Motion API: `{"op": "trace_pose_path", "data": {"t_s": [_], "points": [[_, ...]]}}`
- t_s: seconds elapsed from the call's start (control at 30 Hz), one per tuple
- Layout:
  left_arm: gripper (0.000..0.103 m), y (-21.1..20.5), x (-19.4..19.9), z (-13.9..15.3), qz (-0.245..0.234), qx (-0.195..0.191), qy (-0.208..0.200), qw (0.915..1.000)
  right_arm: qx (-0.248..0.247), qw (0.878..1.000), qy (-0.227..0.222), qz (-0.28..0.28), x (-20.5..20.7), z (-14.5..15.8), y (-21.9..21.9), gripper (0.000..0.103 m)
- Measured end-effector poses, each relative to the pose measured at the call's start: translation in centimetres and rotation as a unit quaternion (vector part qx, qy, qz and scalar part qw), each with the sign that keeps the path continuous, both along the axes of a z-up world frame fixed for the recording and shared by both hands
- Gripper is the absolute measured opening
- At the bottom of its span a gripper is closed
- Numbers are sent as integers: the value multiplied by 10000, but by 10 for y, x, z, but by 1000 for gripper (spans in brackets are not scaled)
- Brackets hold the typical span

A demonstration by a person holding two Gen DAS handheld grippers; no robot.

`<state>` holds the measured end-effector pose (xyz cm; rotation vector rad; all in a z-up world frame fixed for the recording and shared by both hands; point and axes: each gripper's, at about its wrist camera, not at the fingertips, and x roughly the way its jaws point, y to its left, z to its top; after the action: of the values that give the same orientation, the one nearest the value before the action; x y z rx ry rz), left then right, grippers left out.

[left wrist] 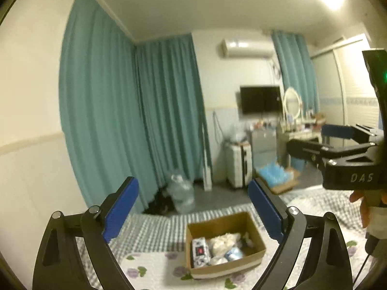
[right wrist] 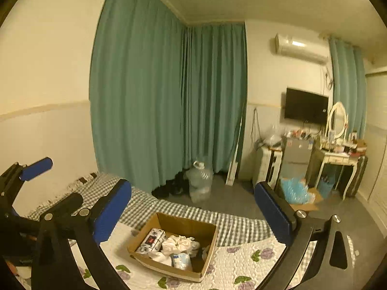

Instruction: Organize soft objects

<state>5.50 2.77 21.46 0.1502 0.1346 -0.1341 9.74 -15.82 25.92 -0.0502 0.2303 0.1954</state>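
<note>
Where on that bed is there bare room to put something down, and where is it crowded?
Free: the floral quilt right of the cardboard box, and the checked blanket between the box and the bed's far edge. Inside the box, the far half looks bare. Crowded: its near half, packed with a printed pack and white bundles.

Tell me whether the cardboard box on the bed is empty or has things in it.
Not empty. The cardboard box is open-topped and holds a patterned pack and white soft items.

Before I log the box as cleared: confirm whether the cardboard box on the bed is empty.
No. The cardboard box holds a patterned tissue pack and crumpled white soft items.
</note>
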Motion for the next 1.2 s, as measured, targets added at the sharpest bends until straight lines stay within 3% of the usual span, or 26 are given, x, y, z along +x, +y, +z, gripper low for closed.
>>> {"op": "trace_pose_path", "data": {"t_s": [0.17,0.37,0.53,0.7,0.83,0.97,1.2], "points": [[94,13,-41,6,27,-102,-352,9993,-190,9996,-71,-191,-53,6,5,103],[94,18,-52,-30,294,-172,-327,9989,-22,9999,-44,-135,-78,-46,3,103],[94,22,-35,-81,310,-234,-127,9992,233,9993,23,-291,-59,-114,0,103],[94,17,2,-142,494,-150,368,9980,281,9986,171,-413,-28,-176,-3,103],[94,10,28,-168,580,2,675,9960,337,9967,580,-468,-2,-223,-5,103],[94,7,31,-181,565,59,771,9954,413,9950,819,-399,13,-241,-7,103],[94,10,28,-192,526,-63,905,9945,439,9945,849,-426,15,-244,-6,103]]}}
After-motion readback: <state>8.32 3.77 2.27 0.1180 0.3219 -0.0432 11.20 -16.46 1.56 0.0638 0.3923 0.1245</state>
